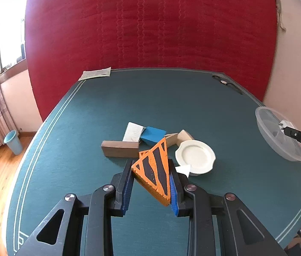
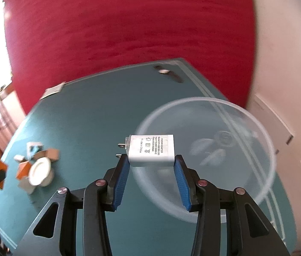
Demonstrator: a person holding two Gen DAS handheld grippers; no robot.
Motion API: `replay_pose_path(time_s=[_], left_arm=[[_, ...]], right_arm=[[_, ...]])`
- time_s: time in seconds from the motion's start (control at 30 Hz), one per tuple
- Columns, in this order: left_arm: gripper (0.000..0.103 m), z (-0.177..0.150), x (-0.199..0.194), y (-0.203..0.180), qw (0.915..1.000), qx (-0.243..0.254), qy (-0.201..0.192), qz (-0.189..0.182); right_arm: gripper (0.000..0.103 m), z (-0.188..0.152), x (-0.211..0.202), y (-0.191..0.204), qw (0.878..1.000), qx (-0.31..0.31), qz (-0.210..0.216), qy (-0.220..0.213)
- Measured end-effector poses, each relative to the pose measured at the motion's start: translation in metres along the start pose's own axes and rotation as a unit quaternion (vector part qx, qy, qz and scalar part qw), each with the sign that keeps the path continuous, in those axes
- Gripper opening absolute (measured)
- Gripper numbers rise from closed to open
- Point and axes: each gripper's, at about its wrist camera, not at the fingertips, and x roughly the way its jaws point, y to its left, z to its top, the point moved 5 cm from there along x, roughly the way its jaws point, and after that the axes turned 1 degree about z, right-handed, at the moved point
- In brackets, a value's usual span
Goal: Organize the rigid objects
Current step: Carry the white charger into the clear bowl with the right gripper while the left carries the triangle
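Red quilted fabric [image 1: 150, 25] hangs behind a teal counter [image 1: 99, 106] edged with pale double lines. From the left wrist camera, the left gripper [image 1: 151, 170] holds its jaws clamped on an orange triangular block [image 1: 153, 168] with black stripes, lifted above the counter and tilted, its point toward 12 o'clock. Just beyond it, a cluster lies mid-counter: a long tan block [image 1: 119, 149] at 10 o'clock from the triangle, a white block [image 1: 132, 131] and a blue block [image 1: 153, 136] behind that, two more tan blocks [image 1: 180, 137] at 1 o'clock, and a white plate [image 1: 195, 156] at 2 o'clock, touching the tan blocks. A clear plastic bowl [image 1: 278, 136] sits near the counter's right edge at 3 o'clock, well apart from the cluster. A sheet of paper [image 1: 96, 73] lies at the far left corner, and a blue bin [image 1: 13, 141] stands on the wooden floor at 9 o'clock.

From the right wrist camera, blurred, the right gripper [image 2: 152, 160] has its jaws pinched on a white power adapter [image 2: 151, 149], prongs pointing to 9 o'clock, held over the near rim of the clear plastic bowl [image 2: 246, 117]. The white plate [image 2: 40, 170] and scattered blocks lie at 9 o'clock.
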Motion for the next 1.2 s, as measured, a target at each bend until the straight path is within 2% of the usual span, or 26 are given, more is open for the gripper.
replay_pose_path(time_s=[0.17,0.33,0.53,0.67,0.73,1.1,1.2], left_arm=[[0.031,0.001,-0.003,-0.009,1.0,0.005,-0.001,-0.007],[0.031,0.002,-0.004,-0.021,0.9998,0.011,-0.001,-0.016],[0.03,0.004,-0.002,-0.043,0.9992,0.024,0.004,-0.032],[0.031,0.008,-0.002,-0.059,0.9986,0.035,0.004,-0.04],[0.031,0.011,-0.002,-0.067,0.9981,0.041,0.003,-0.045],[0.031,0.031,-0.006,-0.134,0.9923,0.093,-0.013,-0.081],[0.031,0.036,-0.004,-0.155,0.9891,0.11,-0.015,-0.096]], right_arm=[[0.044,-0.003,0.011,-0.04,0.999,0.029,-0.042,0.015],[0.044,-0.009,0.015,-0.062,0.997,0.032,-0.071,0.024],[0.044,-0.016,0.018,-0.081,0.995,0.046,-0.086,0.035],[0.045,-0.016,0.013,-0.088,0.994,0.047,-0.092,0.028],[0.049,-0.017,0.011,-0.091,0.994,0.05,-0.092,0.027],[0.05,-0.005,-0.028,-0.109,0.989,0.064,-0.12,-0.055],[0.05,-0.005,-0.032,-0.109,0.988,0.067,-0.124,-0.065]])
